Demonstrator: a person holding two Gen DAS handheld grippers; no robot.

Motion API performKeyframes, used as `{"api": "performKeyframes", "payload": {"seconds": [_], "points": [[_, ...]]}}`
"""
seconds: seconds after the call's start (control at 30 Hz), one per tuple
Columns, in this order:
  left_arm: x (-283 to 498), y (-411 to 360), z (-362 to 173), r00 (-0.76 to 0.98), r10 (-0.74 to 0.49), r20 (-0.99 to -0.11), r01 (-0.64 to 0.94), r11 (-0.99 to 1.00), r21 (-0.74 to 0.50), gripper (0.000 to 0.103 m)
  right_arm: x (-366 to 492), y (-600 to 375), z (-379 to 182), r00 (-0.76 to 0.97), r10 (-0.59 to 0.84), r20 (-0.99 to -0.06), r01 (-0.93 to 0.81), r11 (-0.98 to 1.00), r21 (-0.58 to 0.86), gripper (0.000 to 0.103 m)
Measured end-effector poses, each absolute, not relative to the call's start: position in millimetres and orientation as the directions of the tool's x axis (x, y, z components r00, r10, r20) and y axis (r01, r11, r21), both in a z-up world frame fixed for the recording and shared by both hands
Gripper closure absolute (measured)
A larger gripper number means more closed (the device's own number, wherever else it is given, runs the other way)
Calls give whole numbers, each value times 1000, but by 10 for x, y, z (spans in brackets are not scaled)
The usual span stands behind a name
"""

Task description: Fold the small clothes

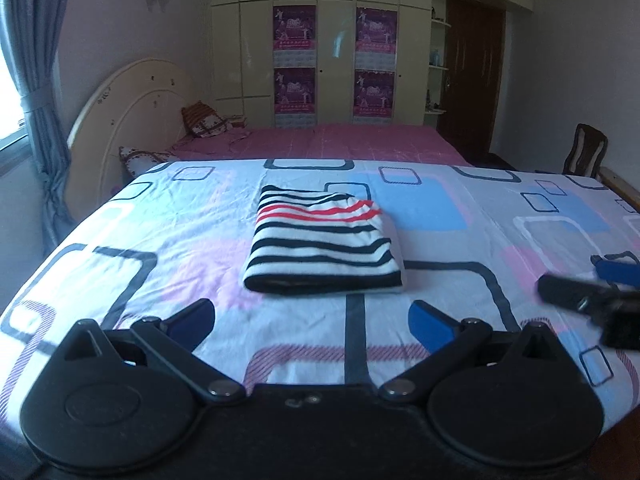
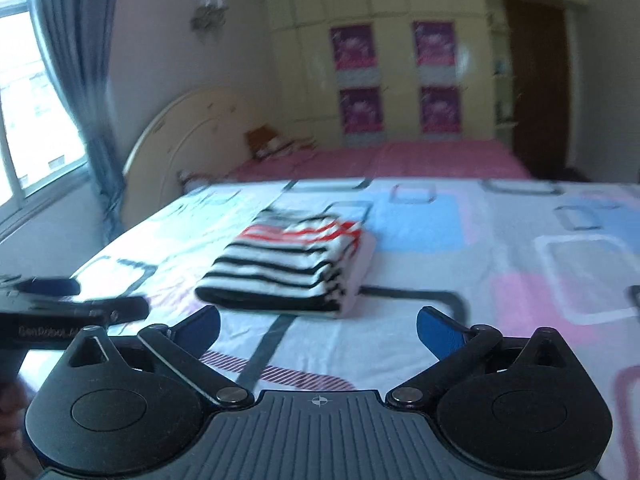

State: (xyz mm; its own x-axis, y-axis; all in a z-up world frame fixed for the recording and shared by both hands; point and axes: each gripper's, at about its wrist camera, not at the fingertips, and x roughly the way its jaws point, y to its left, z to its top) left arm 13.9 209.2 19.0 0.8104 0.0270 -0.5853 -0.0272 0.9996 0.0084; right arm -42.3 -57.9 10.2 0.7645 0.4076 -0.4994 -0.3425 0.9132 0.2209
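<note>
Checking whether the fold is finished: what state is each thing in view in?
Striped garment: folded into a compact rectangle, lying flat on the patterned sheet, held by neither tool.
Left tool: open, nothing between its fingers.
Right tool: open, nothing between its fingers.
Curtain: tied back.
Brown door: closed.

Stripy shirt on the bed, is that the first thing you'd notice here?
Yes. The folded striped garment, black and white with red bands, lies alone in the middle of the patterned bedsheet. Both grippers, left gripper and right gripper, hang wide open and empty in front of it. Four purple posters glow on the wardrobe behind.
</note>
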Motion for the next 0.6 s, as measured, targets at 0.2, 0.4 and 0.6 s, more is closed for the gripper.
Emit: {"api": "performKeyframes", "payload": {"seconds": [0.2, 0.4, 0.6], "points": [[-202, 2125, 334, 830, 51, -556, -57, 998, 7, 0, -803, -694, 337, 803, 408, -435, -345, 913, 220, 0], [-363, 2122, 422, 837, 89, -541, -87, 996, 29, 0, -977, -734, 408, 810, 415, -415, -359, 910, 210, 0], [-458, 2127, 483, 844, 97, -527, -103, 995, 19, 0, -1024, -756, 419, 813, 417, -406, -364, 909, 203, 0]]}}
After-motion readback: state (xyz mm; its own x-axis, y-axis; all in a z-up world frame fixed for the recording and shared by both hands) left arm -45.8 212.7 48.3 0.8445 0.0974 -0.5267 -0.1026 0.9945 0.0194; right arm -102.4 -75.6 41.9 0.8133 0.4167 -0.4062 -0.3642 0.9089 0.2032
